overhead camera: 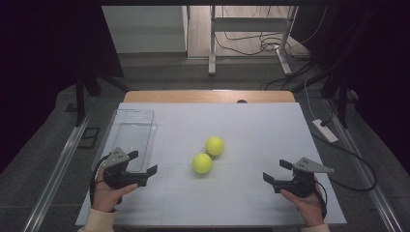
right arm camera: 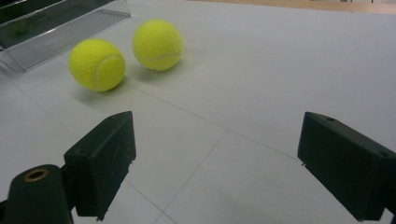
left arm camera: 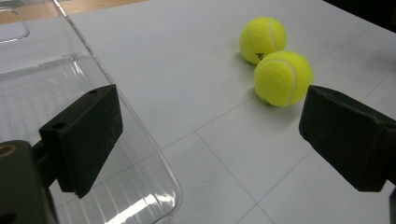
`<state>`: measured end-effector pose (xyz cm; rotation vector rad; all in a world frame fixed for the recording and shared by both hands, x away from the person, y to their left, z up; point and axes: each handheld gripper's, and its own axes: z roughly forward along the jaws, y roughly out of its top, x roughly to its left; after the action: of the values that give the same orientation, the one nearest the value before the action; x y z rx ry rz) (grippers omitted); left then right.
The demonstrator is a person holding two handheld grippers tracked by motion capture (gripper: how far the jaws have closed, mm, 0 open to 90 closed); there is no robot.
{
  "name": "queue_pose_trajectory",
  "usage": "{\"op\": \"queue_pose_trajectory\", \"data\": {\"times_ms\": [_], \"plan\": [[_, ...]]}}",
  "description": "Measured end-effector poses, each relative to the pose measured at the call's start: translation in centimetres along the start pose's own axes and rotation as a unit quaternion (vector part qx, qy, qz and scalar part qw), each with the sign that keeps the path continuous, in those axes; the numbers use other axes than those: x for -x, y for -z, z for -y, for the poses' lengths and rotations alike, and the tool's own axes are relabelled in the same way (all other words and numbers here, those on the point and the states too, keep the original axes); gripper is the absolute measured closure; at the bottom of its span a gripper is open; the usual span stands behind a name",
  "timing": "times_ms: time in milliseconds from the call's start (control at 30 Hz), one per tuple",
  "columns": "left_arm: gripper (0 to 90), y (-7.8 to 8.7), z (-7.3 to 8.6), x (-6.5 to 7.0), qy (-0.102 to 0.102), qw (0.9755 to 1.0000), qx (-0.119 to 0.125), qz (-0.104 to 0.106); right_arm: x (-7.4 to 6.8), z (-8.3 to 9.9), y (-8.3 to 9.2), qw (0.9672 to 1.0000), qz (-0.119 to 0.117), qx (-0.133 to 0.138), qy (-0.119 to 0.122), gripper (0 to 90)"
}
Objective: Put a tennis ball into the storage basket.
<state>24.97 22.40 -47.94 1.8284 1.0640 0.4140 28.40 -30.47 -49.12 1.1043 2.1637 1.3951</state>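
Your left hand-held gripper (overhead camera: 144, 163) rests released on the surface (overhead camera: 251, 125) at about eight o'clock, its jaws spread wide and holding nothing, one jaw over the near end of the clear plastic bin (overhead camera: 131, 137). Your right hand-held gripper (overhead camera: 276, 171) sits at about four o'clock, jaws equally wide apart and empty, aimed inward toward the middle.

Between them, near the centre of the surface, lie two yellow tennis balls. The nearer tennis ball (overhead camera: 202, 163) sits toward seven o'clock of the farther tennis ball (overhead camera: 214, 145); they lie just beside each other, perhaps touching. In the left gripper view both balls lie ahead and to the right of your jaws, with the bin's rim (left arm camera: 140, 126) running under the left jaw.

The bin stands at about nine o'clock, long side running away from you, and looks empty. Judging by this, nothing has been carried yet: both balls are untouched on the surface, and if they belong in the bin, both pickups and placements remain. The nearer ball looks the easier first reach for your left side.
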Motion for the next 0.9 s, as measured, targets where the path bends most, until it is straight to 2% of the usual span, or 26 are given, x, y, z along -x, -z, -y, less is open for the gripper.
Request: {"op": "queue_pose_trajectory", "data": {"times_ms": [333,567,767,900], "plan": [[7.4,-0.8,-1.3,1.2,-0.009,0.9997,-0.008,0.021,-0.2,0.0,-0.3,1.0,0.0,-0.007,0.002,11.5],[7.6,-1.9,-2.6,2.7,-0.021,0.9988,-0.015,0.042,-0.1,0.1,-0.1,1.0,0.005,-0.005,-0.001,11.5],[7.6,-2.8,-3.4,3.6,-0.037,0.9978,-0.028,0.048,-0.1,0.1,-0.3,0.9999,0.005,-0.009,0.003,11.5],[7.6,-2.8,-3.8,4.0,-0.04,0.9976,-0.027,0.05,0.0,0.1,-0.2,1.0,0.005,-0.008,0.002,11.5]]}}
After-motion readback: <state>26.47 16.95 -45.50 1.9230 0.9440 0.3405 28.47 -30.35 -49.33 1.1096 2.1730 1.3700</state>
